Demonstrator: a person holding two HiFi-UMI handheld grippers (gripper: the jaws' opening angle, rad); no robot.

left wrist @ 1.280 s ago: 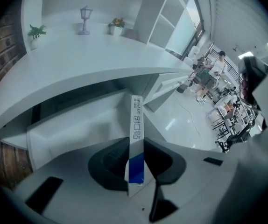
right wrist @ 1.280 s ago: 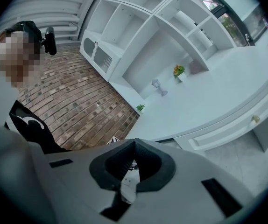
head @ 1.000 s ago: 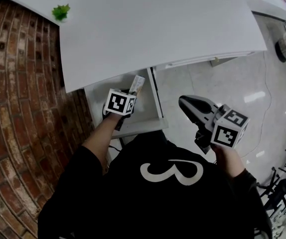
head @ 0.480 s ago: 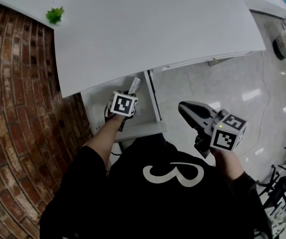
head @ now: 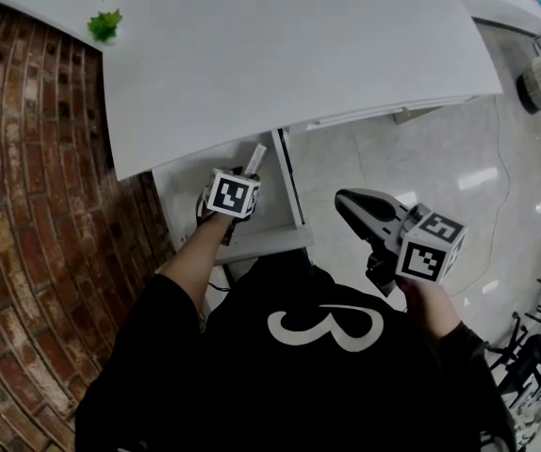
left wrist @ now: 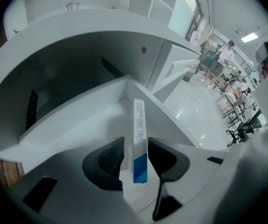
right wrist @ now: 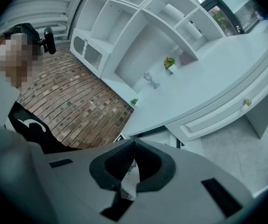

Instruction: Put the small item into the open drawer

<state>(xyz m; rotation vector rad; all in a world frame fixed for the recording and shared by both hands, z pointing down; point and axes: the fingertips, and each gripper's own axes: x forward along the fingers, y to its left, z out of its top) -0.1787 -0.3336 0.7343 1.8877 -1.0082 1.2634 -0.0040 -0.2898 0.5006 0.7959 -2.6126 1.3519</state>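
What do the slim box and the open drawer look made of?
Slim box: likely printed cardboard, slight sheen; crisp folded edges, white with a blue end.
Drawer: seemingly painted wood or board, smooth matte white; flat panels, no grain showing.

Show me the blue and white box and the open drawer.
blue and white box [left wrist: 140, 139], left gripper view, on its white printed side.
open drawer [left wrist: 73, 129], left gripper view, on its bare inside wall.

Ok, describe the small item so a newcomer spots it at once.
Find the white desk; under its end beside the brick wall is the open drawer. Over it hangs the left claw, its jaws just opened, a slim white box between them. Unlike the plain drawer around it, it carries print and a blue band at the claw end.
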